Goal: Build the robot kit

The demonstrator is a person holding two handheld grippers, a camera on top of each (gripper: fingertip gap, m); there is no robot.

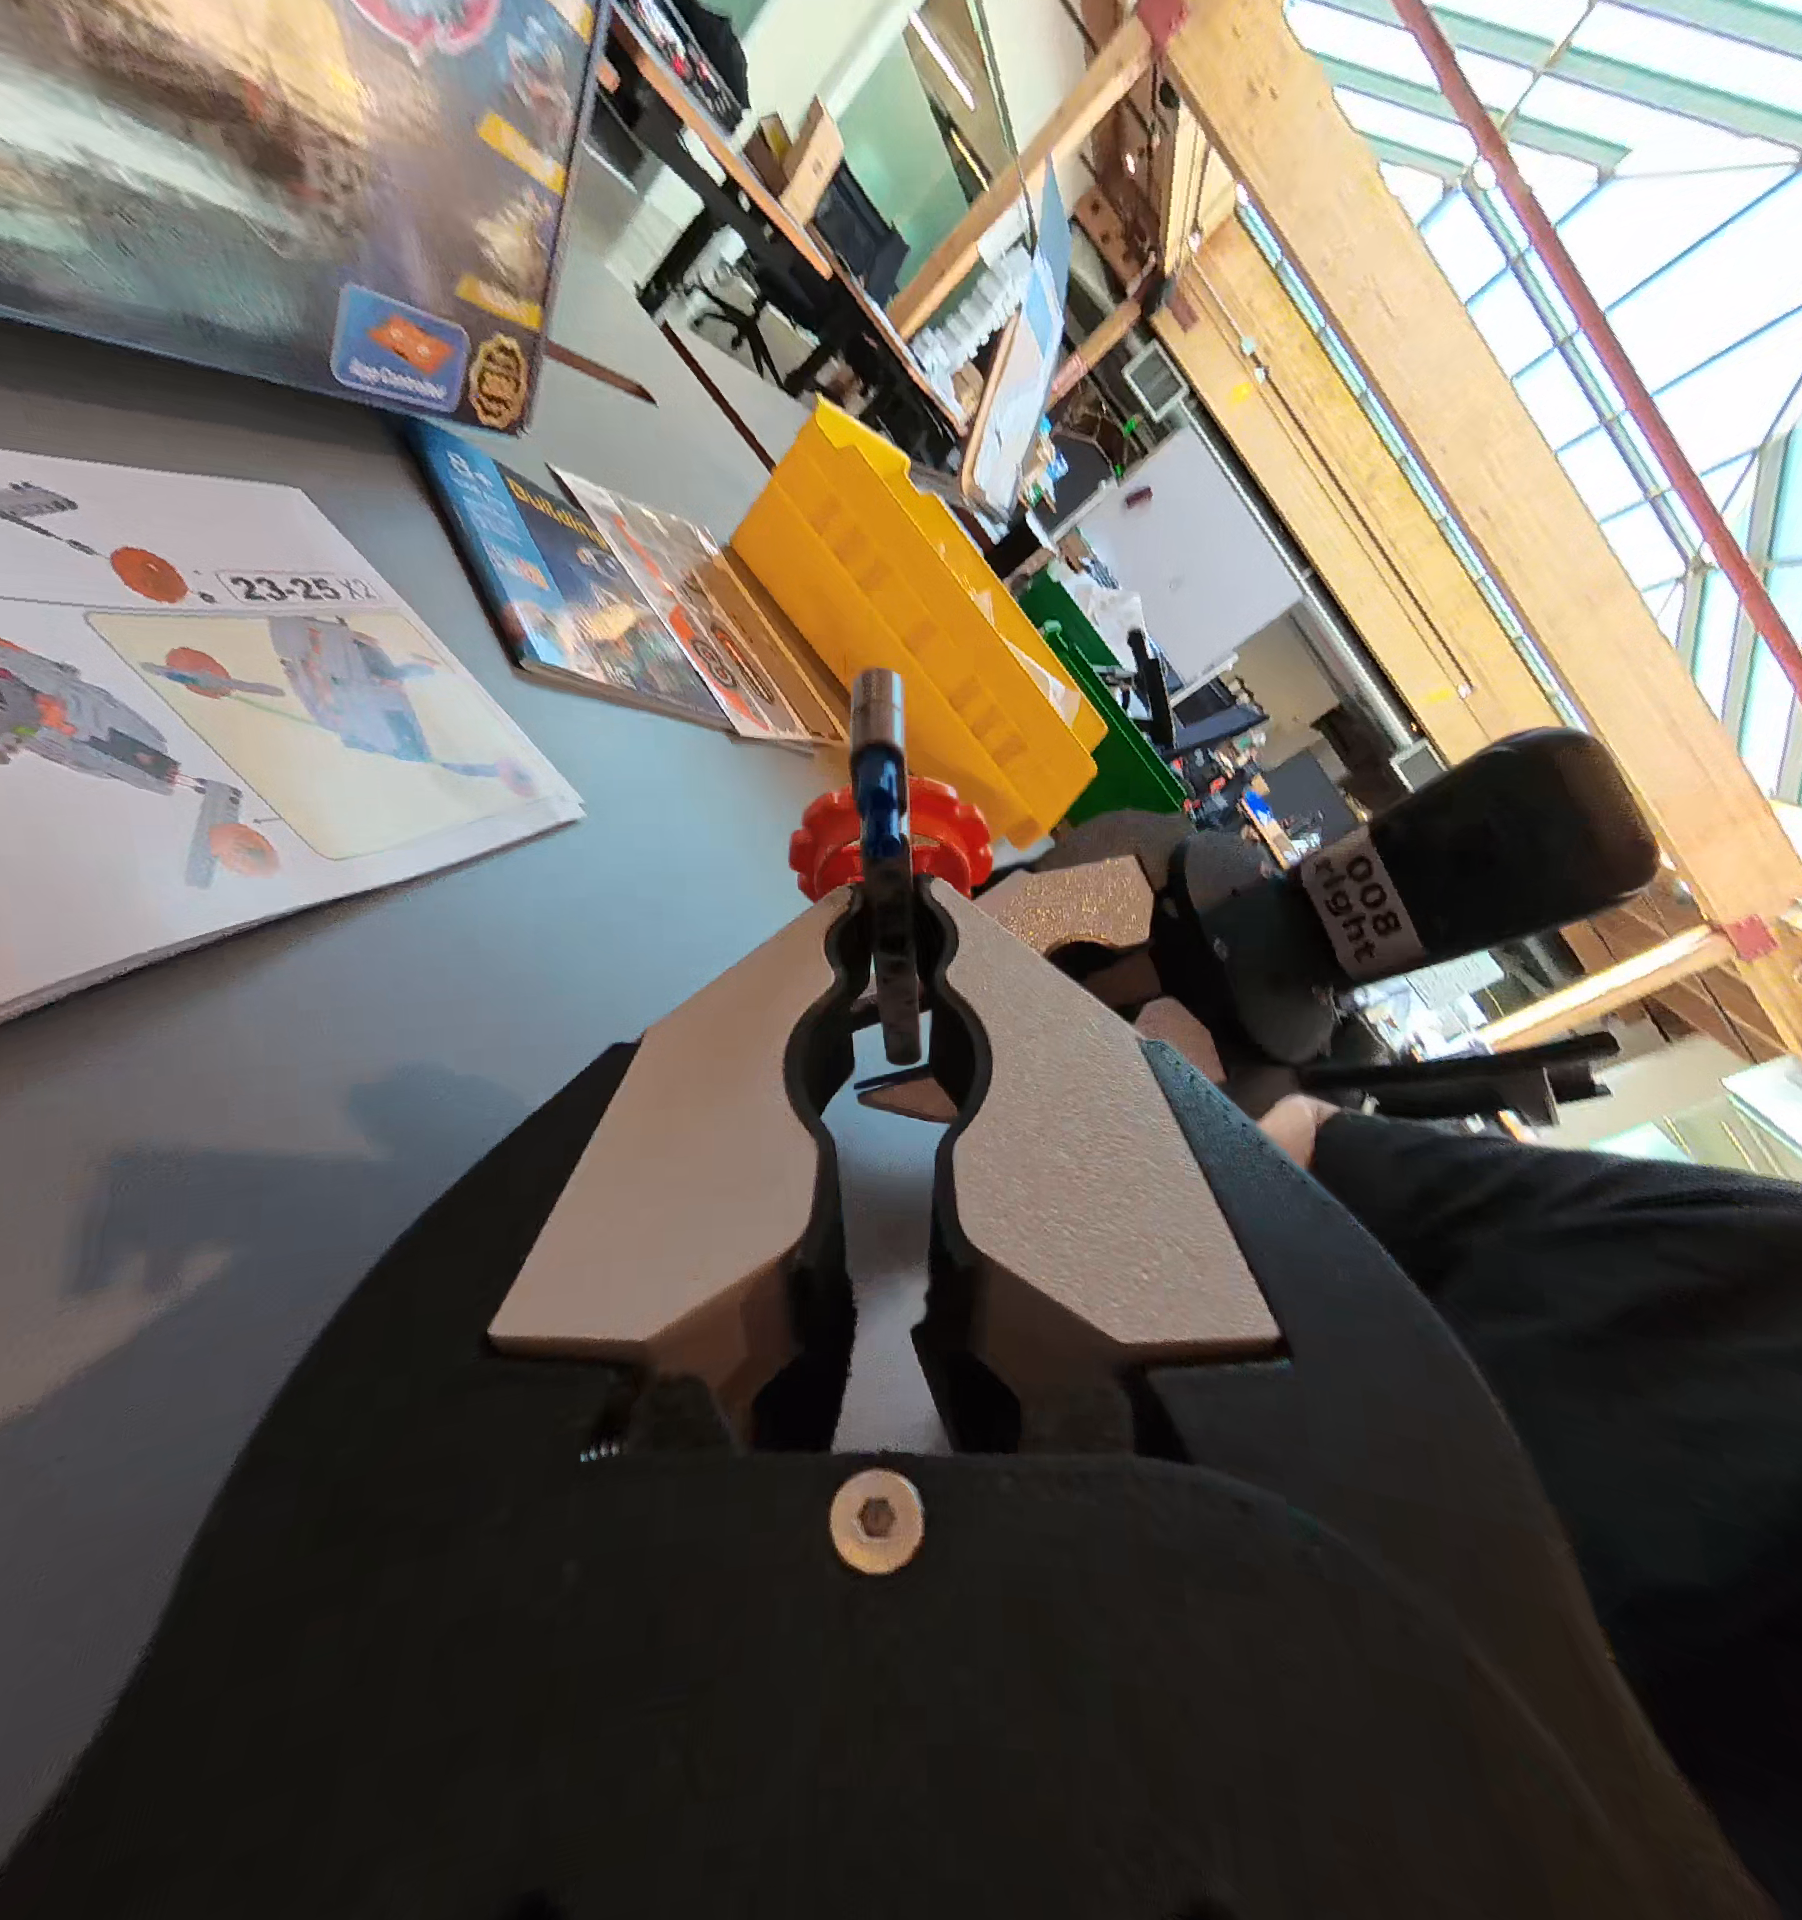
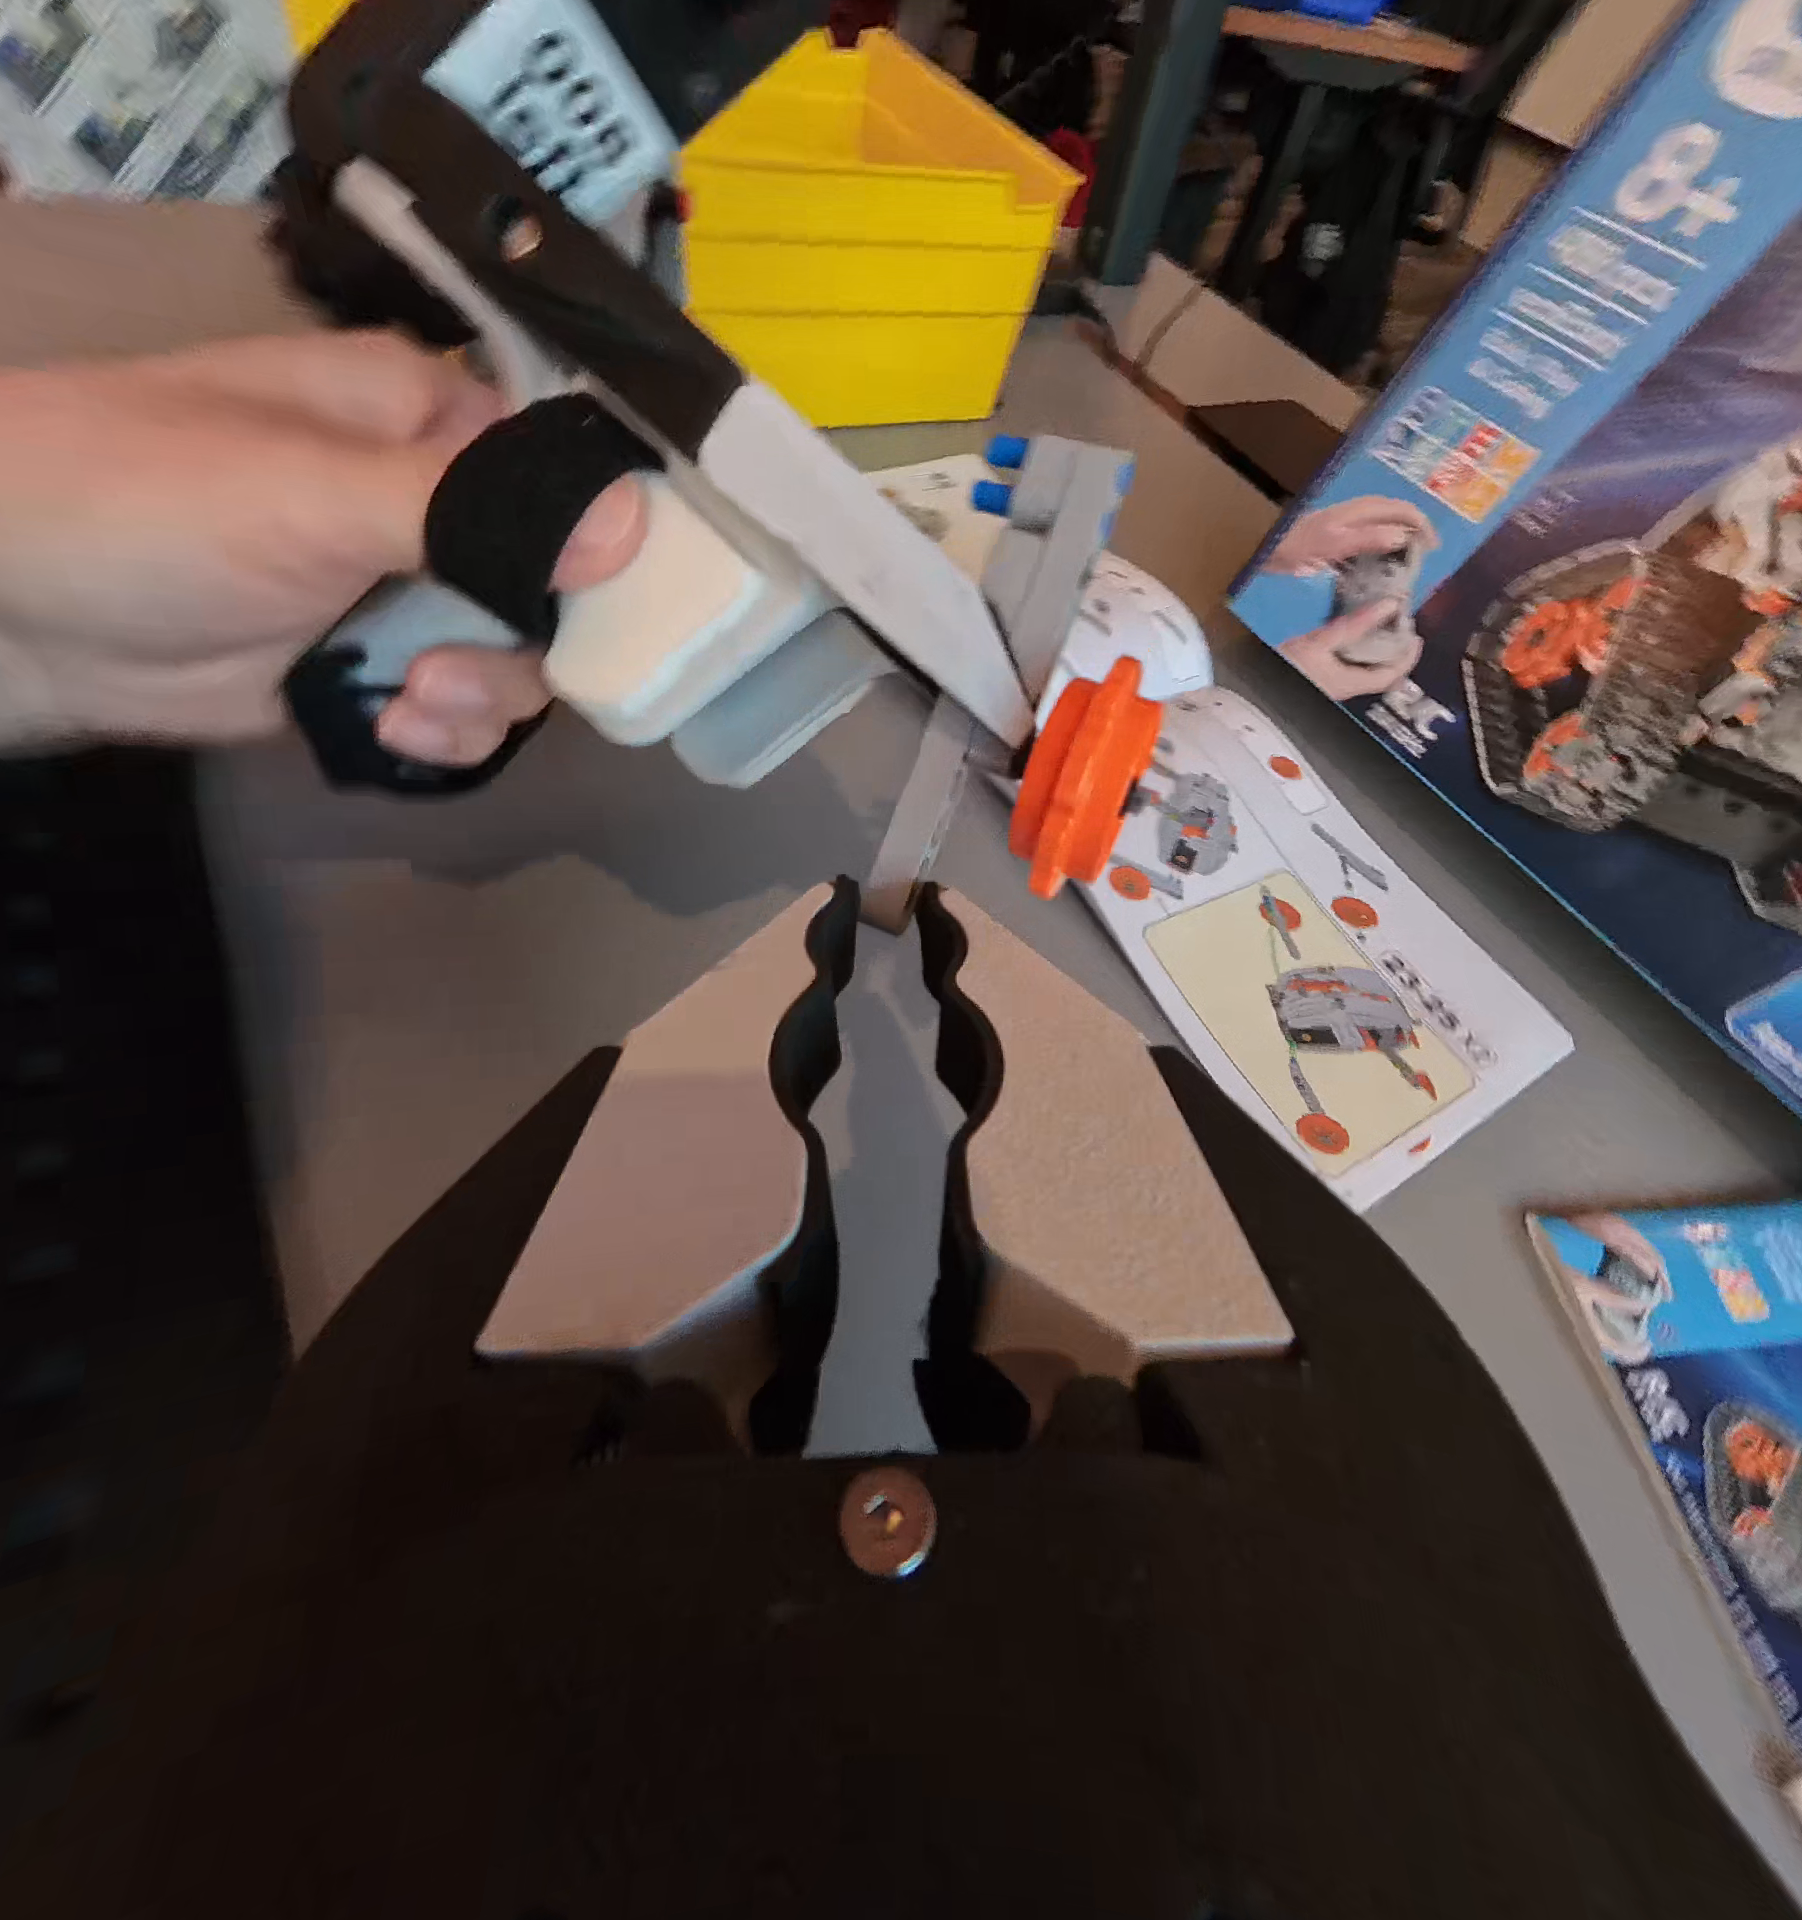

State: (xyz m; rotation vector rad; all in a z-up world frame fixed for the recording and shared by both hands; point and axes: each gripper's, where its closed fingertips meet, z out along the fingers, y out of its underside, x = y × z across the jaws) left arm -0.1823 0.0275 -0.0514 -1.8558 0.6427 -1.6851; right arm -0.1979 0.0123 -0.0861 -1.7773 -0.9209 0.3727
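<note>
A grey toy beam [image 1: 895, 966] with blue pins and an orange toothed wheel [image 1: 835, 847] on it is held in the air between both grippers, above the grey table [image 1: 357, 1039]. My left gripper [image 1: 892, 902] is shut on the beam's middle, right beside the wheel. My right gripper [image 2: 886, 900] is shut on the beam's lower end [image 2: 907, 831]. In the right wrist view the left gripper [image 2: 1011, 722], held by a hand [image 2: 180, 540], pinches the beam next to the orange wheel [image 2: 1084, 774], and blue pins [image 2: 1001, 473] show at the beam's far end.
An open instruction booklet [image 2: 1323, 997] lies on the table under the parts. A big toy box [image 2: 1655, 520] stands at the right, with more booklets [image 2: 1728, 1434] near it. A yellow bin [image 2: 855, 249] stands behind, beside a green bin [image 1: 1115, 727]. The right gripper's handle [image 1: 1479, 842] is close by. Less than 4 cm separates the two grippers' tips.
</note>
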